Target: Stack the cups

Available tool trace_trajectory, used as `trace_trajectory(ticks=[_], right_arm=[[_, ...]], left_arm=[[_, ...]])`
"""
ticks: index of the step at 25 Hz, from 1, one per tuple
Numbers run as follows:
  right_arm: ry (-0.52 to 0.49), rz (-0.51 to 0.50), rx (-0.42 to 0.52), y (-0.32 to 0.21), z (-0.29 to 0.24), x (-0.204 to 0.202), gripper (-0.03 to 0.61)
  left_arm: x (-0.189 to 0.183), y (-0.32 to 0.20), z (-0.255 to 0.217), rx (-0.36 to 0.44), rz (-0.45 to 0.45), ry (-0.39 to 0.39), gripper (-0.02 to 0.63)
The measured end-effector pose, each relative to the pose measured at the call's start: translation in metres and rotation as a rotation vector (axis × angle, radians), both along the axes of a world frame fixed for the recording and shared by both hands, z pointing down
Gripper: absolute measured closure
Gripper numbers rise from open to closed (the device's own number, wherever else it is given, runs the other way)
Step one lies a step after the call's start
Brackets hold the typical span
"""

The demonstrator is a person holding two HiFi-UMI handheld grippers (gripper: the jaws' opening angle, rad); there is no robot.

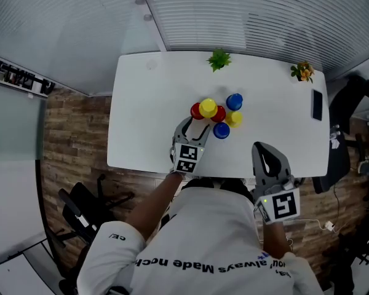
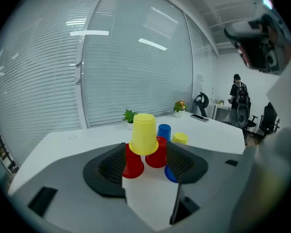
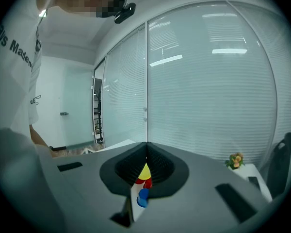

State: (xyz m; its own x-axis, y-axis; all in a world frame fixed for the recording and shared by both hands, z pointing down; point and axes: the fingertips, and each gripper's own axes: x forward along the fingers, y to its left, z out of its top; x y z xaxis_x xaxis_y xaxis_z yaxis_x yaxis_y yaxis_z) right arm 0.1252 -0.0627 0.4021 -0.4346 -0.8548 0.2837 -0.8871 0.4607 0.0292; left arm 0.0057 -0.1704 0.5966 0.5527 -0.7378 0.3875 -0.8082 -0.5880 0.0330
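On the white table [image 1: 141,103] several small cups stand upside down in a cluster. A yellow cup [image 1: 208,108] [image 2: 144,133] rests on top of two red cups [image 2: 133,163] [image 2: 158,154]. Around them stand a blue cup [image 1: 234,101], a second yellow cup [image 1: 234,118] and another blue cup [image 1: 221,130]. My left gripper [image 1: 194,126] [image 2: 146,152] is open just in front of the red cups, with nothing between its pads. My right gripper [image 1: 262,146] [image 3: 146,149] is shut and empty, held back over the table's near edge to the right.
A green plant [image 1: 219,59] and an orange flower pot [image 1: 303,71] stand at the table's far edge. A dark phone [image 1: 317,104] lies at the right end. Office chairs [image 1: 350,97] flank the table. A person [image 2: 238,90] stands far off in the room.
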Motion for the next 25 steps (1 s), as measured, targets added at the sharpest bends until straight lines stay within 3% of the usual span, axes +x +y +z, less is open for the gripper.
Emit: trace_trajectory(ticks=[2, 6, 12, 15, 21, 22, 25], right_arm=[[0.026, -0.001, -0.021, -0.005, 0.032, -0.001, 0.563], [0.095, -0.026, -0.067, -0.018, 0.103, -0.011, 0.489], [0.08, -0.052, -0.225, -0.039, 0.224, -0.022, 0.333], [0.065, -0.036, -0.256, -0.051, 0.256, -0.024, 0.296], [0.076, -0.056, -0.297, -0.069, 0.282, -0.04, 0.312], [0.076, -0.06, -0.298, -0.069, 0.281, -0.042, 0.339], [0.069, -0.066, -0.282, -0.061, 0.265, -0.048, 0.341]], left_arm=[[-0.009, 0.02, -0.003, -0.024, -0.002, 0.042, 0.341], [-0.027, 0.055, -0.016, -0.012, 0.007, 0.08, 0.355], [-0.04, 0.083, -0.03, 0.002, 0.039, 0.079, 0.37], [-0.046, 0.092, -0.031, -0.004, 0.032, 0.076, 0.37], [-0.05, 0.103, -0.027, -0.029, 0.025, 0.086, 0.37], [-0.05, 0.103, -0.027, -0.029, 0.025, 0.087, 0.37], [-0.05, 0.102, -0.028, -0.032, 0.032, 0.089, 0.37]])
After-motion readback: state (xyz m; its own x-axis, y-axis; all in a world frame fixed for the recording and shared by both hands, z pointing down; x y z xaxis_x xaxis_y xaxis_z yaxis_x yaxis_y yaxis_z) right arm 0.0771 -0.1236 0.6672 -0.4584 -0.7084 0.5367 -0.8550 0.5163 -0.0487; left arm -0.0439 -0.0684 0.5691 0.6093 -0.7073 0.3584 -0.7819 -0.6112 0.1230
